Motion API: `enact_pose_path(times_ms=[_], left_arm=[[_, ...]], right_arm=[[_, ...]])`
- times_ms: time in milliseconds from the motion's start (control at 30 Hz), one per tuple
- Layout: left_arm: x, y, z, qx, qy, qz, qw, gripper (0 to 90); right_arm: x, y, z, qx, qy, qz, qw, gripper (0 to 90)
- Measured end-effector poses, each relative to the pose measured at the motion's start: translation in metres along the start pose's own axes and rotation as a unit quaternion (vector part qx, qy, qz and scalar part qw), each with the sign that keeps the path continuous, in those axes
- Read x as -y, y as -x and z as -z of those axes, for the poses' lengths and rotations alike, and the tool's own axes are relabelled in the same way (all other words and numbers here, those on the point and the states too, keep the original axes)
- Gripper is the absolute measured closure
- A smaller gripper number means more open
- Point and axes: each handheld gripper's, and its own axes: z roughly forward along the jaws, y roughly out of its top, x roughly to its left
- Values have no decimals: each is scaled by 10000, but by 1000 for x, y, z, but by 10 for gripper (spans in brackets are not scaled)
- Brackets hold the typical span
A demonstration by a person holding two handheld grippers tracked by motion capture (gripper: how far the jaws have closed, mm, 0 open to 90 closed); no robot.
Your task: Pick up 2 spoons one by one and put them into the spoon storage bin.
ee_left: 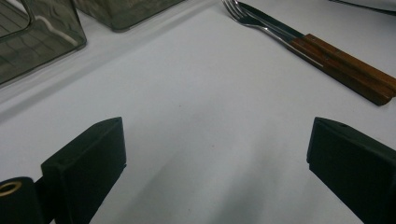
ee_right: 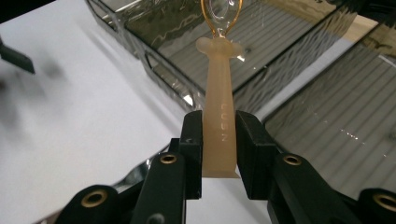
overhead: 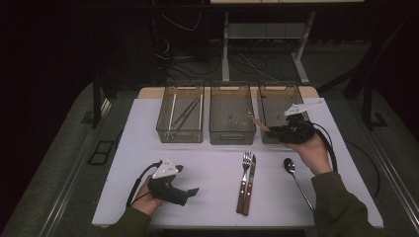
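My right gripper (overhead: 273, 131) (ee_right: 219, 140) is shut on the tan handle of a small utensil (overhead: 260, 123) (ee_right: 217, 88). Its gold head points over the rims where the middle bin (overhead: 232, 137) and the right bin (overhead: 277, 91) meet. My left gripper (overhead: 187, 178) (ee_left: 217, 163) rests on the white table (overhead: 207, 163) at the front left, jaws wide apart and nothing between them. A wood-handled fork (overhead: 245, 175) (ee_left: 261, 23) and knife (overhead: 251, 180) (ee_left: 345, 60) lie side by side at the front centre. To their right lies a metal spoon (overhead: 296, 178).
Three clear bins stand in a row at the back of the table; the left bin (overhead: 181, 134) holds long thin sticks. Bare tabletop lies between the bins and the cutlery. Dark floor, cables and desk legs lie beyond the table.
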Motion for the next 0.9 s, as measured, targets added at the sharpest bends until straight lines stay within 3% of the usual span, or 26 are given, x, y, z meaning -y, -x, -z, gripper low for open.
enact_pose_path(times_ms=[367, 567, 900], left_arm=[[-1, 1, -1, -29, -9, -66, 10000, 37], [-1, 2, -1, 11, 6, -89, 10000, 37], [-2, 2, 0, 20, -19, -104, 9999, 37]], right_arm=[[-31, 0, -32, 57, -78, -100, 9999, 737], [-40, 2, -49, 96, -129, -159, 9997, 737], [-48, -3, -74, 146, -449, -201, 9987, 735]])
